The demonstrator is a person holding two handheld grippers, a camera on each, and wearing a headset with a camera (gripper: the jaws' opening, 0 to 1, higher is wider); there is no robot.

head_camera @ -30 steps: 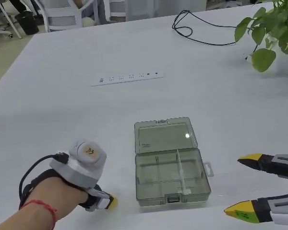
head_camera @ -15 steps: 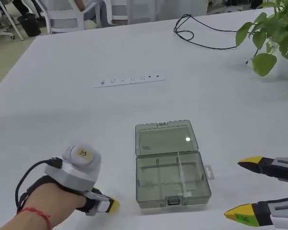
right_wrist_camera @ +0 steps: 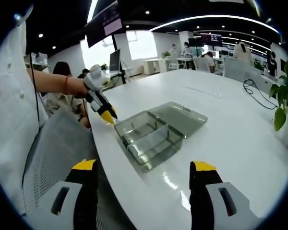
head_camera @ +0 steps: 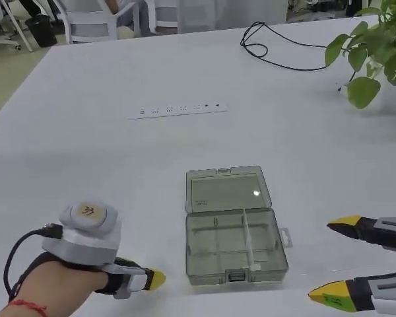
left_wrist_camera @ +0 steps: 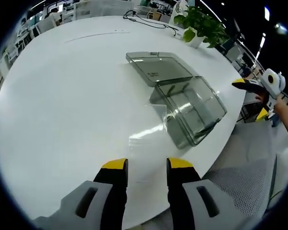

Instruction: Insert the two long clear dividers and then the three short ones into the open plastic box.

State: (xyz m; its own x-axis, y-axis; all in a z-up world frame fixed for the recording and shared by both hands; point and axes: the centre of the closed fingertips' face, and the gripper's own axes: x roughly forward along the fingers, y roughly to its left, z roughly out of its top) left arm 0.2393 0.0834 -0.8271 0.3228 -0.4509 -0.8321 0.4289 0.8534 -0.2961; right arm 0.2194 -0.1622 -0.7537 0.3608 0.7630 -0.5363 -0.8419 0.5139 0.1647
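Note:
The open clear plastic box [head_camera: 211, 247] lies near the table's front edge, its lid [head_camera: 226, 189] folded flat behind it. A clear divider [head_camera: 246, 239] stands upright in the tray, running front to back. My left gripper [head_camera: 156, 279] lies low on the table to the left of the box, its yellow tips pointing at it. In the left gripper view the left gripper [left_wrist_camera: 148, 165] is open by a narrow gap with bare table between its tips, and the box [left_wrist_camera: 189, 108] is ahead. My right gripper [head_camera: 336, 259] is wide open and holds nothing to the right of the box [right_wrist_camera: 144, 134].
A white power strip [head_camera: 178, 109] lies across the middle of the white table [head_camera: 86, 152]. A black cable [head_camera: 277, 49] loops at the back and a green plant [head_camera: 373, 46] stands at the back right. Chairs [head_camera: 86, 20] stand beyond the far edge.
My left hand has swung to the left and lower, so the left gripper lies flatter, with its tip near the same spot. The right gripper and the box have stayed put.

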